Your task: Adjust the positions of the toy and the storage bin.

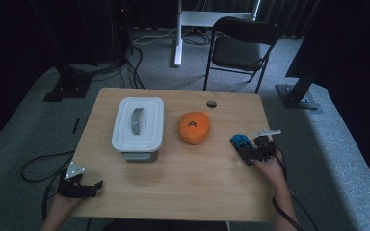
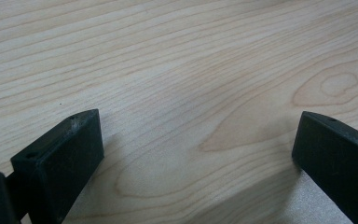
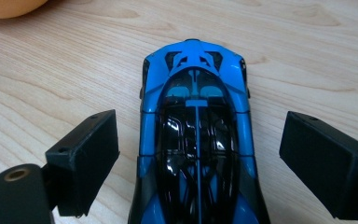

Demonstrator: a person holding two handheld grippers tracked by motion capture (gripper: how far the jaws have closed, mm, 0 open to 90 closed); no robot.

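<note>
Right gripper view looks straight down the length of a small blue toy car with a glossy black roof (image 3: 196,140), which lies on the pale wooden table (image 3: 307,56) between the two black jaws of the right gripper (image 3: 200,158). The jaws are spread wide; a strip of bare wood shows on each side of the car, so neither jaw touches it. This close view shows the car's blue bodywork, its dark glazing and a thin blue line down the middle of the roof, details that the high view reduces to a blue speck. At the top left corner, a curved orange edge (image 3: 9,7) peeks in.

From the high view, the car (image 1: 241,141) sits near the table's right edge, with the right gripper (image 1: 250,150) lying around it and a hand (image 1: 270,168) behind. The orange edge turns out to be a rounded orange object with a dark mark on top (image 1: 194,127), resting near the middle of the table, apart from the car. Left of it stands a white rectangular lidded container with a grey handle on its lid (image 1: 138,125). A small dark round hole (image 1: 211,103) shows in the tabletop near the far edge, and a black folding chair (image 1: 241,48) stands on the grey floor beyond.

The left gripper (image 1: 94,185) rests at the near left corner of the table, well apart from everything else. Its own view shows the jaws of the left gripper (image 2: 196,154) spread wide over bare wood grain, holding nothing.
</note>
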